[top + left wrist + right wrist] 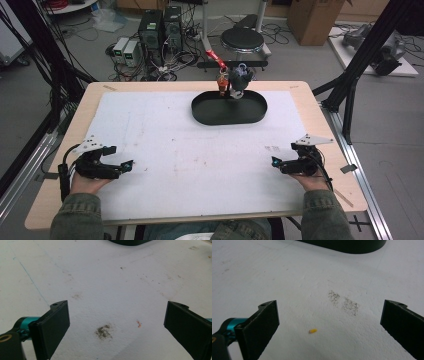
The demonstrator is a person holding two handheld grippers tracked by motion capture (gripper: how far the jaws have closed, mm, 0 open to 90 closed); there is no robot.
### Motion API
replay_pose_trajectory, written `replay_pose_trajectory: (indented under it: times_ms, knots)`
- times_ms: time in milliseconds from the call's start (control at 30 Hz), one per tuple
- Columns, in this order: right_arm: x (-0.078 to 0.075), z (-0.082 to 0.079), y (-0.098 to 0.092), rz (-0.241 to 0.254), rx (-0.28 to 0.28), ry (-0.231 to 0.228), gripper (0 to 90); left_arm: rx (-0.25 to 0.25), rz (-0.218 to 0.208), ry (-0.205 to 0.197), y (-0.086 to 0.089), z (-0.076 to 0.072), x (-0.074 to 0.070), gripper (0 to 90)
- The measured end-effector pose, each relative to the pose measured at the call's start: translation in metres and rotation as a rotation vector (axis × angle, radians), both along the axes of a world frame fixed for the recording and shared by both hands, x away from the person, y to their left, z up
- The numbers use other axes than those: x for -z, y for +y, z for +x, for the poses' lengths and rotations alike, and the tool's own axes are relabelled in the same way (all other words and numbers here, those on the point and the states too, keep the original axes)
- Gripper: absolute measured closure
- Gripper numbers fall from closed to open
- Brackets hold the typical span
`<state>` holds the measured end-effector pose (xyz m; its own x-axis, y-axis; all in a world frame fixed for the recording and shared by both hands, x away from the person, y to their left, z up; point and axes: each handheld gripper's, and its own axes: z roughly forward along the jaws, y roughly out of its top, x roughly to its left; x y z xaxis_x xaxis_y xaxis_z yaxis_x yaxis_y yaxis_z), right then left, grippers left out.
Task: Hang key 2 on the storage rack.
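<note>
High view: both hands rest low at the near table edge, the left gripper (126, 165) and right gripper (275, 162) each with jaws spread wide and empty. The black oval tray (207, 116) sits well apart at the far side, with what may be small toys (235, 79) at its rim. Nothing is begun; next comes a forward reach.

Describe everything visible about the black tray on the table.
The black tray is a shallow oval with a low raised rim, matte and plastic-looking. It lies flat on the white mat at the table's far centre, long axis across the table. Small objects, one orange, one grey, stand at its far edge. Both grippers are far from it.
</note>
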<state>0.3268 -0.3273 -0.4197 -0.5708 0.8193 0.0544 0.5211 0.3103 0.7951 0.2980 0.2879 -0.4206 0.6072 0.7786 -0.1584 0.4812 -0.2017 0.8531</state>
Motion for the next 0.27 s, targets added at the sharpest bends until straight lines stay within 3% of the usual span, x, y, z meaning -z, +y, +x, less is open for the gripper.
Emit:
replay_pose_trajectory:
  times_ms: [167, 267]
  knots:
    - [-0.003, -0.002, 0.0022, -0.004, 0.001, -0.038, 1.0, -0.001, 0.001, 0.003, -0.0002, 0.0006, 0.0005, 6.9]
    - [-0.0012, -0.0003, 0.0011, 0.006, 0.005, -0.02, 1.0, -0.002, 0.008, 0.004, -0.0009, 0.0011, 0.0009, 6.9]
